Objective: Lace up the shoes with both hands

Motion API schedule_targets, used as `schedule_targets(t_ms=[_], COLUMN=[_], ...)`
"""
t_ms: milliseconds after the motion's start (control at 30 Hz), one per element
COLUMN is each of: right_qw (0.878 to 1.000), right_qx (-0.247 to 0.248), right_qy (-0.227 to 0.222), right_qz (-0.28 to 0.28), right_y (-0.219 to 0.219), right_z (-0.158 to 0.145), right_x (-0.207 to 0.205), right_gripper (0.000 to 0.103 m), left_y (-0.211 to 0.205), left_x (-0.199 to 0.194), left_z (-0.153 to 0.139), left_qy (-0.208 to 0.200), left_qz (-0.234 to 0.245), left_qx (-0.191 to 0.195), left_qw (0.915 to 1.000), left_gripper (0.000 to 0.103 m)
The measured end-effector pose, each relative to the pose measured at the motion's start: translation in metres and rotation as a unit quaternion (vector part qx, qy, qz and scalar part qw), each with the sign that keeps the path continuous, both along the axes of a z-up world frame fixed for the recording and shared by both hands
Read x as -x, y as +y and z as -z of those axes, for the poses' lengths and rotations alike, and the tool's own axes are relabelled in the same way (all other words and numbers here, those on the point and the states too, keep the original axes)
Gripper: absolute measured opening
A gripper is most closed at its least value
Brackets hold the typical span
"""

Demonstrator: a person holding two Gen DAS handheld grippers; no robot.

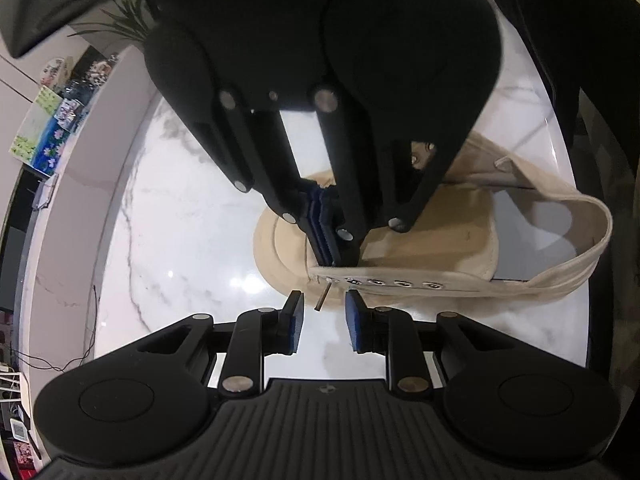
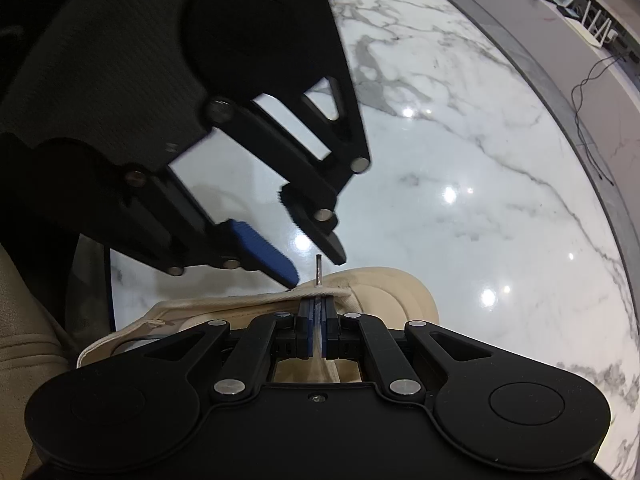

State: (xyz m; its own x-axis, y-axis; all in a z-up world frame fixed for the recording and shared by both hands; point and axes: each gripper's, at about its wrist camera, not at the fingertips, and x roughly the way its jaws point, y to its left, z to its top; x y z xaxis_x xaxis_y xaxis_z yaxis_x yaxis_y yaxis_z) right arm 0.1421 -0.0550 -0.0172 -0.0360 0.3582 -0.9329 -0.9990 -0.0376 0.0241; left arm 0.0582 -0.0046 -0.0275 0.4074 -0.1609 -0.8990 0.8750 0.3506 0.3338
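A beige canvas shoe point(image 1: 460, 220) lies on its side on the marble table point(image 1: 180, 220). Its eyelet row point(image 1: 400, 282) faces my left gripper point(image 1: 325, 308). A dark lace tip point(image 1: 321, 299) pokes out through the end eyelet and stands between the left gripper's blue pads, which are open and not touching it. From the shoe's inner side, my right gripper point(image 1: 331, 258) is shut on the shoelace behind that eyelet. In the right wrist view the right gripper point(image 2: 319, 308) pinches the pale lace at the flap's edge. The lace tip point(image 2: 319, 270) stands upright between the left gripper's spread fingers point(image 2: 264, 252).
White marble table point(image 2: 480, 160) stretches beyond the shoe's toe point(image 2: 400, 292), with a grey border and a black cable point(image 2: 588, 120) at its far right. Pictures point(image 1: 44, 128) and a plant point(image 1: 124, 20) stand beyond the table's left edge. A beige cushion point(image 2: 24, 340) lies at lower left.
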Motion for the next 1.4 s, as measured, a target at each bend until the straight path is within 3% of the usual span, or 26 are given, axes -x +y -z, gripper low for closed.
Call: schedule_targets(t_ms=[100, 400, 500, 633, 767, 1033, 1233, 1400], right_qw=[1.0, 0.999, 0.998, 0.993, 0.981, 0.954, 0.939, 0.932], right_qx=[-0.003, -0.021, -0.036, -0.068, -0.09, -0.1, -0.111, -0.125], right_qy=[0.005, 0.01, 0.006, 0.012, 0.034, 0.033, 0.028, 0.029], right_qz=[0.001, 0.025, 0.043, 0.094, 0.168, 0.28, 0.324, 0.34], right_y=[-0.001, -0.007, -0.013, -0.029, -0.049, -0.078, -0.086, -0.091], right_z=[0.0, -0.003, -0.01, -0.025, -0.036, -0.029, -0.021, -0.011], right_x=[-0.001, 0.003, 0.009, 0.019, 0.031, 0.063, 0.073, 0.071], right_gripper=[0.002, 0.004, 0.012, 0.034, 0.034, 0.033, 0.009, 0.009], left_y=[-0.002, 0.002, 0.009, 0.017, 0.021, 0.029, 0.051, 0.076], left_x=[-0.005, -0.006, -0.007, -0.002, 0.001, 0.027, 0.055, 0.073], left_z=[0.001, 0.013, 0.014, 0.012, 0.005, -0.03, -0.06, -0.084], left_qy=[0.011, 0.007, 0.005, -0.001, -0.007, -0.039, -0.069, -0.091], left_qz=[-0.008, -0.06, -0.087, -0.105, -0.114, -0.155, -0.194, -0.229], left_qx=[0.0, 0.016, 0.026, 0.021, 0.014, -0.018, -0.047, -0.077], left_qw=[0.9999, 0.998, 0.9958, 0.9943, 0.9934, 0.9871, 0.9774, 0.9661], left_gripper=[0.005, 0.002, 0.002, 0.002, 0.002, 0.002, 0.002, 0.002])
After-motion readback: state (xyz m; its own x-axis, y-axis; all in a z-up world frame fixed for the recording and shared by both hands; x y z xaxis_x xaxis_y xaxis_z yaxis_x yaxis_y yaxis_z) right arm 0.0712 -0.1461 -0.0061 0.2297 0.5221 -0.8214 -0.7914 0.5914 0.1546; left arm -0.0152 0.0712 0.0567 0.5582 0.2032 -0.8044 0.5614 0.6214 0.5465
